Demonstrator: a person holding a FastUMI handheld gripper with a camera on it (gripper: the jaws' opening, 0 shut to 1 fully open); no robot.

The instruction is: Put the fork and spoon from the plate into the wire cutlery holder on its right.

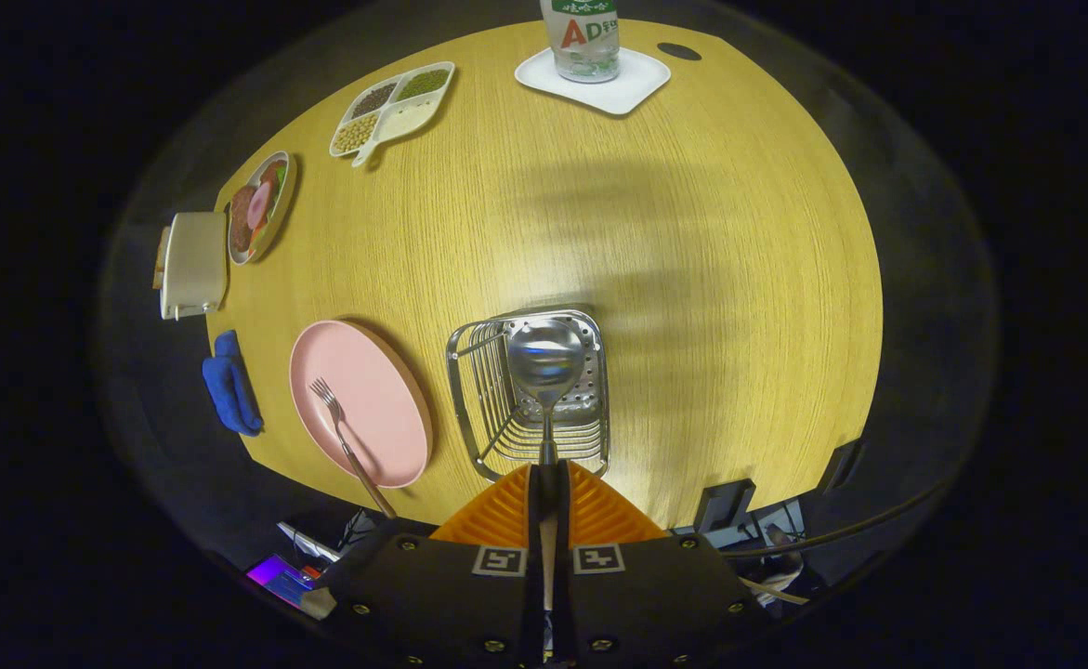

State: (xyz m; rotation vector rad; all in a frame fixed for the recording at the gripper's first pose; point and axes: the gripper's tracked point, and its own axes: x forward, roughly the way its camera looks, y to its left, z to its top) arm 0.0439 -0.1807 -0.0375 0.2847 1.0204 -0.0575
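**Spoon hanging over the holder, fork waiting on the plate**

While the gripper (544, 478) is pinching the spoon (545, 367) by its handle, both fingers closed on it, the bowl is hovering above the wire cutlery holder (530, 395). Released from here, the spoon could be striking the rim or tipping out onto the table (692, 279). The fork (344, 437) is lying on the pink plate (367, 372), its handle overhanging the edge. How high the spoon is sitting over the basket is hard to judge.

A glossy metal spoon (546, 358) and wire holder (530, 395), a matt pink plate (372, 395), a grained wooden tabletop (692, 279).
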